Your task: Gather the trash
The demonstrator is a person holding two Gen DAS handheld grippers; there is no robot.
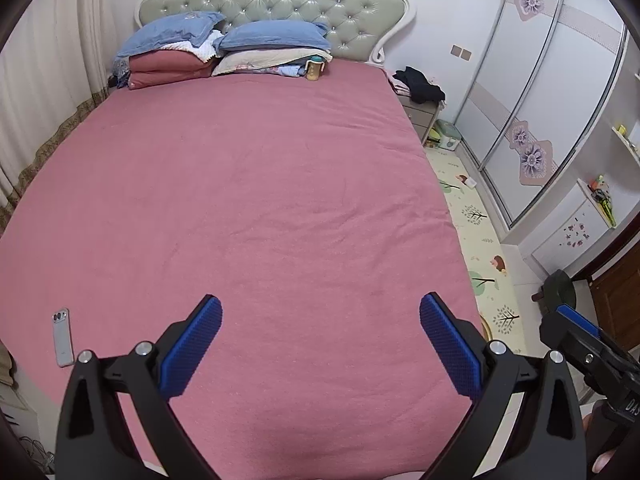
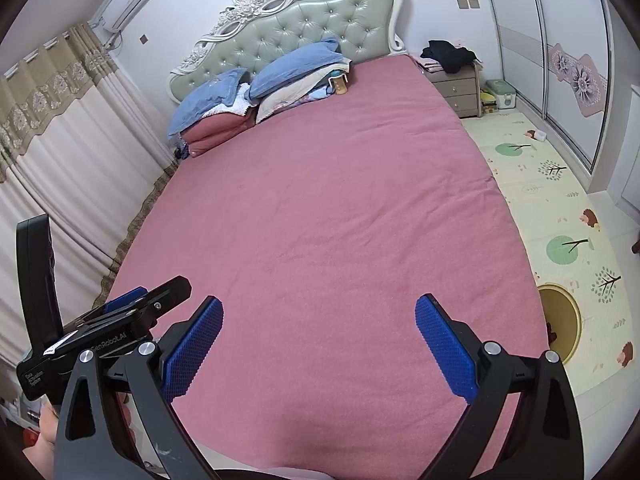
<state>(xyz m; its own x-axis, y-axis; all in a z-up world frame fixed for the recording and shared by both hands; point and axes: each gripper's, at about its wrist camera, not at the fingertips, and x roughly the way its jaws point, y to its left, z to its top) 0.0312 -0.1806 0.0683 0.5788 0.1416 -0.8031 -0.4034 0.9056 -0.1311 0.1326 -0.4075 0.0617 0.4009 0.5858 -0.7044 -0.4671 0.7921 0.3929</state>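
My left gripper [image 1: 320,320] is open and empty above the foot of a bed with a pink sheet [image 1: 240,184]. My right gripper [image 2: 319,320] is open and empty over the same sheet [image 2: 328,200], just right of the left one, whose body shows in the right wrist view [image 2: 120,320]. A yellow round bin [image 2: 560,328] stands on the floor mat at the bed's right side. A small white item [image 2: 540,135] lies on the mat near the wardrobe; it also shows in the left wrist view [image 1: 470,182]. A bottle [image 1: 313,69] stands by the pillows.
A phone [image 1: 63,338] lies on the sheet at the left front. Blue pillows [image 1: 276,36] and folded bedding sit at the headboard. A nightstand [image 2: 458,88] with dark clothes stands at the bed's right. A wardrobe [image 1: 532,92] lines the right wall; curtains [image 2: 60,152] hang at the left.
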